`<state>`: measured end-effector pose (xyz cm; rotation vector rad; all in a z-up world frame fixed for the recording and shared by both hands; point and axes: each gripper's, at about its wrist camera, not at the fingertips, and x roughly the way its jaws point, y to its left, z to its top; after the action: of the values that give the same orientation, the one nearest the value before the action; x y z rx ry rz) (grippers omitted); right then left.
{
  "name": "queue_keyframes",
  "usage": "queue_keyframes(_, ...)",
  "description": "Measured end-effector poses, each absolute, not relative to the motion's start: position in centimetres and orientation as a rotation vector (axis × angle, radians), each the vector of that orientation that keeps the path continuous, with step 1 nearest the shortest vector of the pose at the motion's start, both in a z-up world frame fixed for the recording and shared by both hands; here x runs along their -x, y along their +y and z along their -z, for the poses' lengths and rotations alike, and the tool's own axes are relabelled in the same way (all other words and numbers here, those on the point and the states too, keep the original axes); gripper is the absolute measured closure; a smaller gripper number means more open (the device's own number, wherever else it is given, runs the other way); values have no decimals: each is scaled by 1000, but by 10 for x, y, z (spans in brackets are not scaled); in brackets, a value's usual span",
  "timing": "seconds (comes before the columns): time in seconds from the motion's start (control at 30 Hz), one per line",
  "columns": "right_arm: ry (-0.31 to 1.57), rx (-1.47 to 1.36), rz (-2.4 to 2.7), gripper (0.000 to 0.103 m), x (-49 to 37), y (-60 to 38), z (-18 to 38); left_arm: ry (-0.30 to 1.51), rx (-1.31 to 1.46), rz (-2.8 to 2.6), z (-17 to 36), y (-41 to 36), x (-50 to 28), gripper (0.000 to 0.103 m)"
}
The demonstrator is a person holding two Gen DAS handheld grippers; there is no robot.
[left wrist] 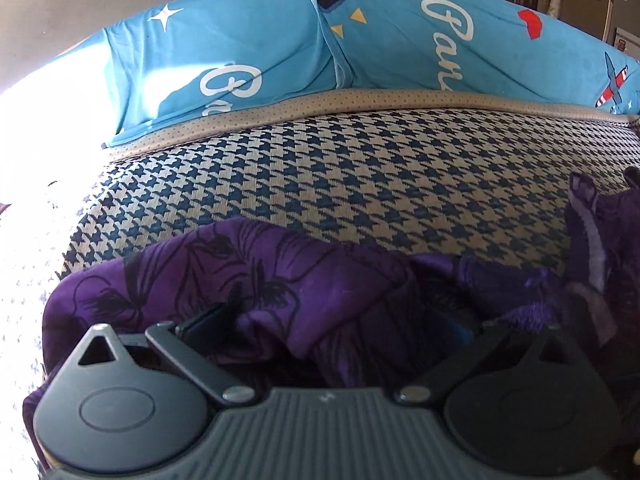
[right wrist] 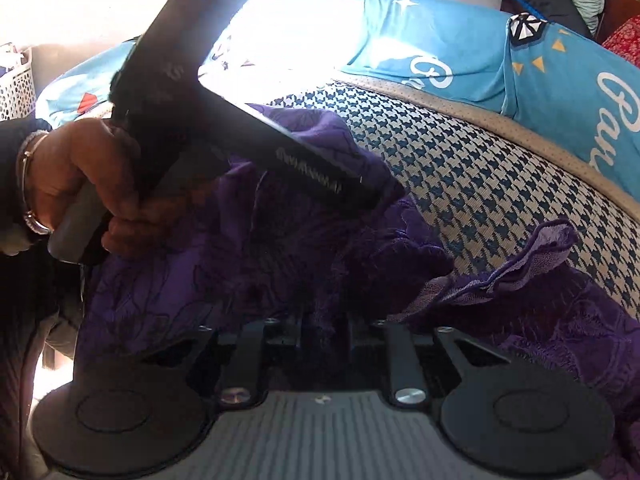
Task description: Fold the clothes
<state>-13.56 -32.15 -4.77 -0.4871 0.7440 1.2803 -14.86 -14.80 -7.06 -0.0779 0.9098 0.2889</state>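
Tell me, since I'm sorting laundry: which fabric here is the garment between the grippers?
The purple floral garment, crumpled nearest; the blue printed pillows and houndstooth cover lie beyond.

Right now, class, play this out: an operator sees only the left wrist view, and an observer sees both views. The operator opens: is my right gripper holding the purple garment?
Observer: It looks so. In the right wrist view, the right gripper has its fingers close together, with a fold of the purple garment between them.
Operator: How does my left gripper sit, seen from there?
Observer: The left gripper slants down, with its tip on the garment's far edge, beside the checked bed cover.
Operator: Is there anything off to the side that I can't see?
Observer: A white basket stands at the left edge of that view.
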Motion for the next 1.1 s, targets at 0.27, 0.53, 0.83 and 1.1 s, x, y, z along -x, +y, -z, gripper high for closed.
queue_keyframes(0.27, 701, 289, -1245, 72, 112, -357, 18, 923, 79, -295, 73, -149, 150, 0)
queue_keyframes(0.53, 762, 54, -1079, 67, 71, -355, 21, 929, 60, -297, 76, -152, 152, 0)
queue_keyframes(0.83, 949, -4, -1022, 48, 38, -330, 56, 946, 87, -276, 78, -145, 159, 0)
queue_keyframes(1.1, 945, 57, -1080, 81, 47, -324, 60, 924, 137, -248, 66, -134, 170, 0)
